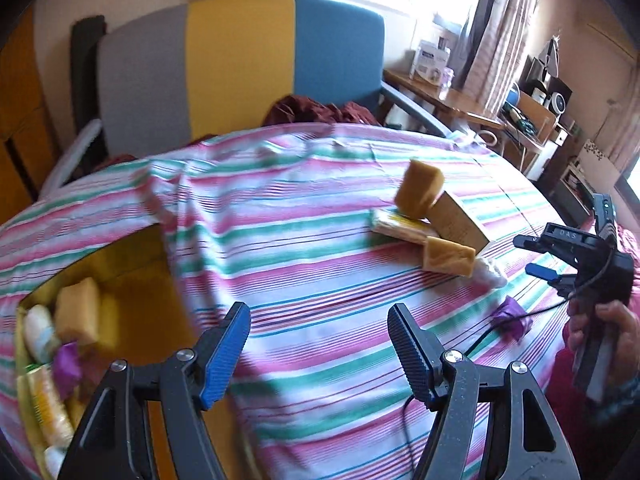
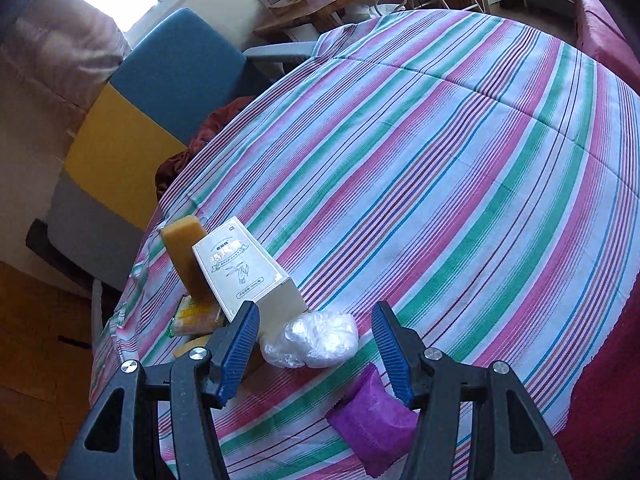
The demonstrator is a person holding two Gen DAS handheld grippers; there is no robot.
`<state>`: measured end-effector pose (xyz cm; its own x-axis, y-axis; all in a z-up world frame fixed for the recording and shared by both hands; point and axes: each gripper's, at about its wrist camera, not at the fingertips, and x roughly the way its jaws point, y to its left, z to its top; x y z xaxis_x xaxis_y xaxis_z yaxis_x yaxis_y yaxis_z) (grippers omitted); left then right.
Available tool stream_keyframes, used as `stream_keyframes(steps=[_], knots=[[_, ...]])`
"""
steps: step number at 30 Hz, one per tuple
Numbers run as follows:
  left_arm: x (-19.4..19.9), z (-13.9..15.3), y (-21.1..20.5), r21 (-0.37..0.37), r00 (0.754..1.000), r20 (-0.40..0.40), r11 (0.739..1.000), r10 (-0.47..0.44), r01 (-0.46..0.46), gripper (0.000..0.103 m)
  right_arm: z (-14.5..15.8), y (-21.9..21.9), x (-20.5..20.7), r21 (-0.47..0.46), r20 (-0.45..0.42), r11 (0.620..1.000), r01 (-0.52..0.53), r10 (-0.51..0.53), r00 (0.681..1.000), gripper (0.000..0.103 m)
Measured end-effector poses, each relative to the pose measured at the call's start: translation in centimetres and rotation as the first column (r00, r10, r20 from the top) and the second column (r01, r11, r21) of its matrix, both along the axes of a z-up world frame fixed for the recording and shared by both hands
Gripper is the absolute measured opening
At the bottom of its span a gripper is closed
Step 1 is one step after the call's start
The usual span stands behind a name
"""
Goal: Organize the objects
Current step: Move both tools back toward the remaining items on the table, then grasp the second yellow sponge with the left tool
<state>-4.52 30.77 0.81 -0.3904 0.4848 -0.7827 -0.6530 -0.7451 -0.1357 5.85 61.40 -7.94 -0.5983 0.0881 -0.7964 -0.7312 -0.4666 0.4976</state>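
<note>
Left gripper [image 1: 318, 344] tilts downward, its blue-padded jaws spread apart with nothing between them. Right gripper [image 2: 314, 346] also angles down with jaws parted and empty, gripped by a hand [image 1: 600, 334] at its handle.

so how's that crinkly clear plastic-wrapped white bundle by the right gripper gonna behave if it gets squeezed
The crinkly clear plastic-wrapped white bundle looks lumpy and soft, so it will probably squash rather than resist. Its glossy film may slip against the pads. It rests against the white upright carton, so pushing it could tip that carton.
</note>
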Motion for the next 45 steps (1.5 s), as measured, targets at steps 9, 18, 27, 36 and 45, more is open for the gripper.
stream_keyframes(steps=[9, 18, 27, 36, 45], knots=[[-3.4, -2.6, 6.2, 0.011, 0.990, 0.140, 1.000, 0.007, -0.009, 0.066, -0.2, -0.2, -0.2, -0.031, -0.019, 0.999, -0.029, 0.028, 0.999, 0.061], [-6.1, -1.1, 14.3, 0.008, 0.991, 0.003, 0.991, -0.132, 0.132, 0.083, -0.4, -0.3, -0.1, -0.076, -0.055, 0.995, -0.061, 0.057, 0.997, 0.064], [-8.1, -2.1, 21.9, 0.019, 0.950, -0.042, 0.951, -0.309, 0.310, 0.093, -1.1, -0.8, -0.8, -0.120, -0.054, 0.986, -0.113, 0.107, 0.993, 0.064], [-11.0, -5.0, 25.1, 0.104, 0.941, 0.077, 0.941, -0.330, 0.322, 0.092, -1.9, -1.0, -1.1, -0.142, -0.028, 0.981, -0.130, 0.127, 0.991, 0.064], [-10.9, -4.1, 22.5, 0.196, 0.936, 0.175, 0.942, -0.306, 0.272, 0.051, -1.7, -1.2, -0.8, -0.121, -0.018, 0.985, -0.124, 0.123, 0.992, 0.064]])
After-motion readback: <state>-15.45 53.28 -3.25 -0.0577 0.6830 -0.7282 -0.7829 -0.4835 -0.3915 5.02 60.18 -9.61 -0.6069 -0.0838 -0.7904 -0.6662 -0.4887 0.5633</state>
